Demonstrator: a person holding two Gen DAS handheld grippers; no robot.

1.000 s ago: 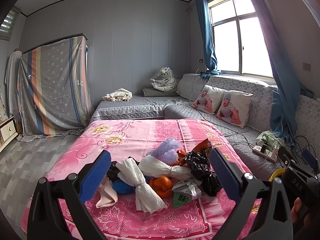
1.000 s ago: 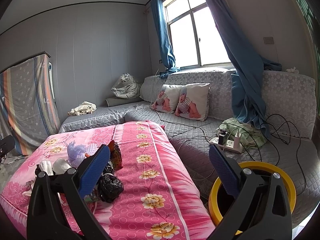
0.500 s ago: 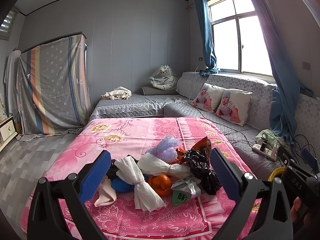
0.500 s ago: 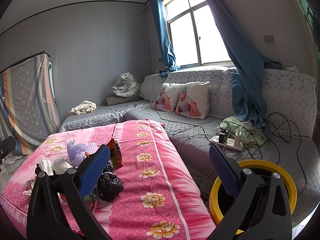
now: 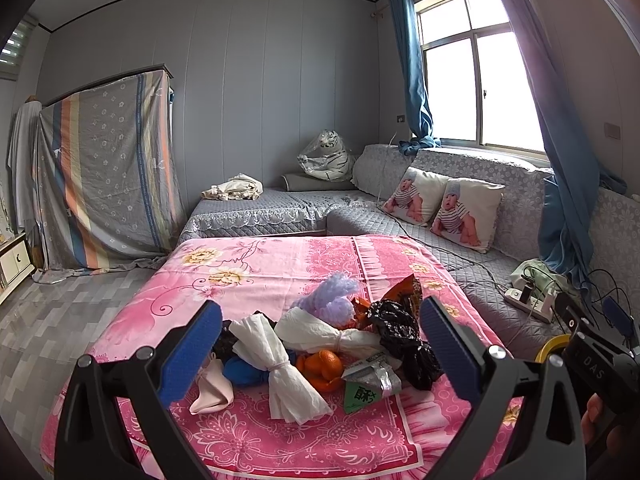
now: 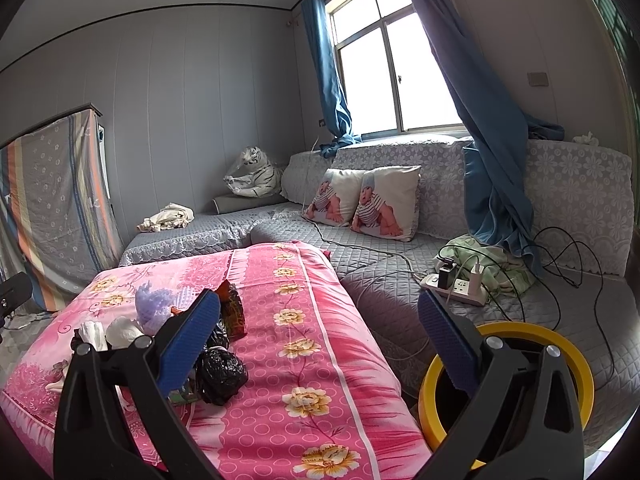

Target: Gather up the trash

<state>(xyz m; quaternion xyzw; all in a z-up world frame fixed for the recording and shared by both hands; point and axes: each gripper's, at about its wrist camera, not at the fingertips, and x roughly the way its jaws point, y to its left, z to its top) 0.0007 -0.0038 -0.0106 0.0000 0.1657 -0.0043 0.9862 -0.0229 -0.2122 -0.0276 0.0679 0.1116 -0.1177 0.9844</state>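
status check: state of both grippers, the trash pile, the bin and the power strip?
left gripper: open, empty, facing the pile
right gripper: open, empty
trash pile: heaped on the pink cloth, uncollected
black bag: knotted, at the pile's edge
yellow bin: upright, beside the table
power strip: plugs inserted

The yellow bin (image 6: 560, 344) sits half behind the right gripper's finger; the green packet's (image 5: 360, 394) print is unreadable.
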